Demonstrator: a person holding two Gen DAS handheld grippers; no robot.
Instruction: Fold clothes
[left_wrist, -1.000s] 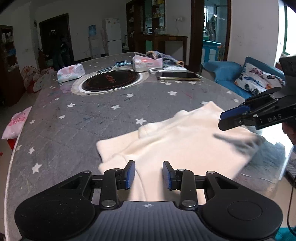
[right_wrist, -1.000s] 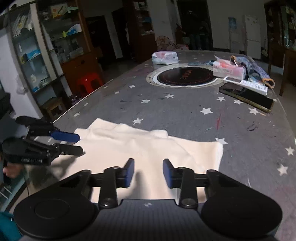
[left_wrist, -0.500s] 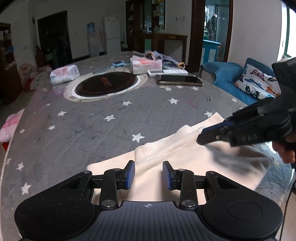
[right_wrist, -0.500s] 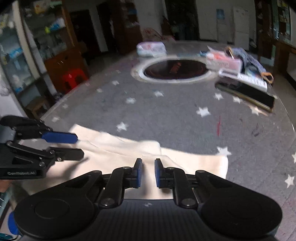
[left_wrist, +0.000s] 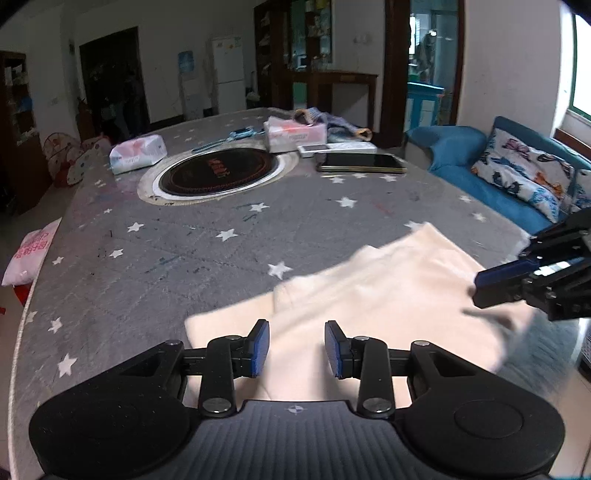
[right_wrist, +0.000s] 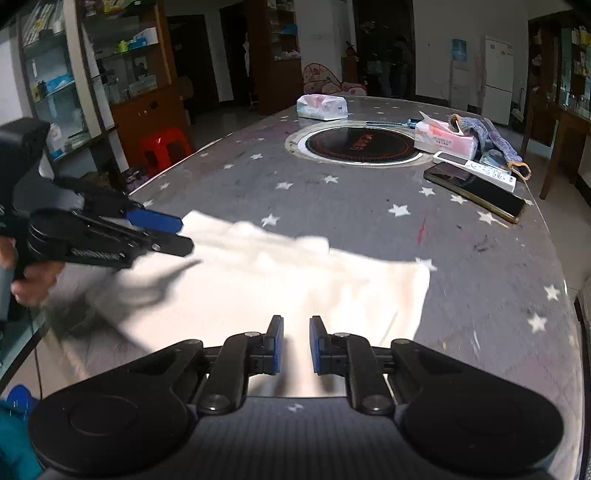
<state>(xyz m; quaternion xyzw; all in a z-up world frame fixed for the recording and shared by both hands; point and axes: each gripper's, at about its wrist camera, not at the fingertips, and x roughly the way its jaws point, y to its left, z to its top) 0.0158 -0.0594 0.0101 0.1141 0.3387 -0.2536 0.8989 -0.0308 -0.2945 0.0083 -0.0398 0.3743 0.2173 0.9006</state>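
A cream garment (left_wrist: 376, 295) lies flat near the front edge of the grey star-patterned table (left_wrist: 184, 240); it also shows in the right wrist view (right_wrist: 280, 280). My left gripper (left_wrist: 296, 349) is open and empty, just above the garment's near left part. My right gripper (right_wrist: 296, 344) has its jaws a narrow gap apart, empty, above the garment's near edge. Each gripper shows in the other's view, the right one (left_wrist: 524, 284) over the garment's right side and the left one (right_wrist: 159, 232) over its left side.
A round black cooktop (left_wrist: 218, 173) sits mid-table. Behind it lie tissue packs (left_wrist: 136, 158), a pink tissue box (left_wrist: 295, 134), a remote (left_wrist: 336, 147), a dark phone (left_wrist: 362, 162) and a blue knit cloth (right_wrist: 484, 136). A blue sofa (left_wrist: 498, 177) stands to the right.
My right gripper's jaws narrowed from wide open, then parted slightly. Both grippers drew back toward the garment's near edge. The left jaws stayed open.
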